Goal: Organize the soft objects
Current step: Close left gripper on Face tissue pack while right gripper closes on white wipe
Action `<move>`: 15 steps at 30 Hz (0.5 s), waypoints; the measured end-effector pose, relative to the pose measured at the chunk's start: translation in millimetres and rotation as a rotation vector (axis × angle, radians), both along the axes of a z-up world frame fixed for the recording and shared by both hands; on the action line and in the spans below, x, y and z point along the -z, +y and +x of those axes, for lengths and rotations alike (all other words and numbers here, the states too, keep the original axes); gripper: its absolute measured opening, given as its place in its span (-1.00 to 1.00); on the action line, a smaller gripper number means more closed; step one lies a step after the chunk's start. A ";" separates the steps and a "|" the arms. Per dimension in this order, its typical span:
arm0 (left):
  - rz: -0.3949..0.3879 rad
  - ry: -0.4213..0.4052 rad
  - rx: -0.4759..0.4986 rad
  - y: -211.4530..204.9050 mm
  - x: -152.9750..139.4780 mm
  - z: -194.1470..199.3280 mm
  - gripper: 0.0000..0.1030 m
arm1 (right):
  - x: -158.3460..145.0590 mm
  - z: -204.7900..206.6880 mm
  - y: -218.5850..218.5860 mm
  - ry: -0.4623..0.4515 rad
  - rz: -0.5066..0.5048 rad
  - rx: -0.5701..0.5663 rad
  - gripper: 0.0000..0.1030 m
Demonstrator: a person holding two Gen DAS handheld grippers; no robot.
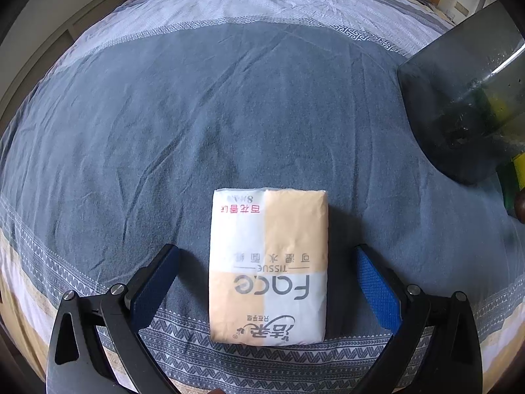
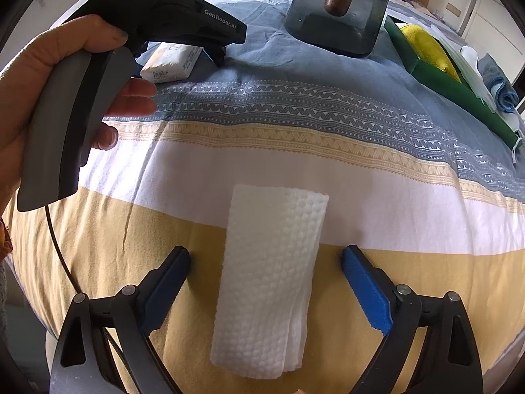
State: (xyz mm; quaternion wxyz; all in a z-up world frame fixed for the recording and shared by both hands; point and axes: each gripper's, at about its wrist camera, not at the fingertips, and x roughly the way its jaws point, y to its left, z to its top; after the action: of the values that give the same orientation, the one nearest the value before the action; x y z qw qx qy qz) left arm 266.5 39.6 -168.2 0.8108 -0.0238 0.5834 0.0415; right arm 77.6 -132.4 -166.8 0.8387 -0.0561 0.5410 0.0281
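A white and peach face-tissue pack lies flat on the grey part of the bedspread. My left gripper is open, one finger on each side of the pack, not touching it. In the right wrist view a folded white embossed paper towel lies on the yellow and white stripes. My right gripper is open and straddles the towel with a gap on both sides. The left gripper and the tissue pack also show at the upper left of the right wrist view.
A smoky clear plastic bin stands on the bed to the right; it also shows in the right wrist view. A green tray holds a yellow cloth. A blue towel lies beyond it.
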 end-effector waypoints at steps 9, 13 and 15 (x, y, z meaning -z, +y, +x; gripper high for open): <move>-0.001 -0.001 -0.005 1.4 1.8 9.9 0.98 | 0.0 -0.6 0.8 0.002 -0.019 -0.004 0.70; 0.003 -0.007 -0.003 0.7 3.8 11.7 0.98 | -0.6 -0.9 1.2 -0.001 -0.028 -0.006 0.65; 0.003 -0.008 -0.004 0.4 4.6 11.7 0.98 | -1.1 -0.7 1.5 -0.002 -0.033 -0.010 0.61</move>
State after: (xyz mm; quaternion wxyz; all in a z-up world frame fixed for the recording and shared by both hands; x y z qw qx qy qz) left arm 278.2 40.0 -172.8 0.8131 -0.0243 0.5799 0.0439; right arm 76.9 -131.0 -165.7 0.8381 -0.0726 0.5402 0.0236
